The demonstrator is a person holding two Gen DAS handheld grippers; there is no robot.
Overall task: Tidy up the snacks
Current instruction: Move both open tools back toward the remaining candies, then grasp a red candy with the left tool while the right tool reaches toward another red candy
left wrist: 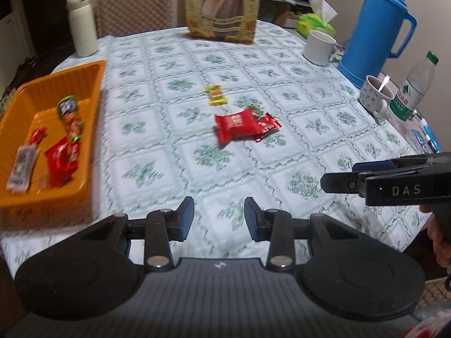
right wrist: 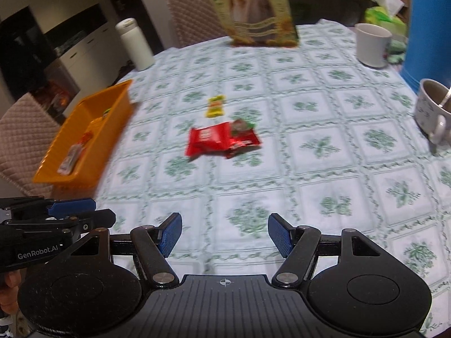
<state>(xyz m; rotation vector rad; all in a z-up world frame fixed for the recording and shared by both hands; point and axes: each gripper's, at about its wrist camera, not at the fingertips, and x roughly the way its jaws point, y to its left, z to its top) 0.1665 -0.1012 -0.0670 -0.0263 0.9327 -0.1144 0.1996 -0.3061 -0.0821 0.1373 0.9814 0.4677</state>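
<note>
Red packets: two red snack packets (left wrist: 239,125) lie mid-frame on the floral tablecloth (left wrist: 310,107), one overlapping the other; the under one is shiny foil with crimped ends.
Yellow packet: a small yellow-green snack packet (left wrist: 216,98) sits just above them in the frame, apart from the pair.
Orange basket: the orange plastic basket (left wrist: 93,95) stands at the left edge of the left wrist view and already holds several wrappers, including a red packet (left wrist: 60,160) and a green-topped stick pack (left wrist: 70,118).
Handling guess: these look light, soft and crinkly, probably slippery where foil meets foil; contents may crush, so a gentle pinch seems wise.
Grip spot: likely best across the puffed middle of the upper red packet, or on a flat crimped end; taking the top one first should avoid dragging its neighbour.
Left gripper: the left gripper (left wrist: 219,214) hovers low in the frame with a moderate gap between its blue pads, holding nothing.
Right gripper: the right gripper (right wrist: 224,235) is spread wider, also empty, well short of the packets.
Bystanders: sunflower-seed bag (left wrist: 222,5), white mug (left wrist: 320,46), blue thermos (left wrist: 377,28).
</note>
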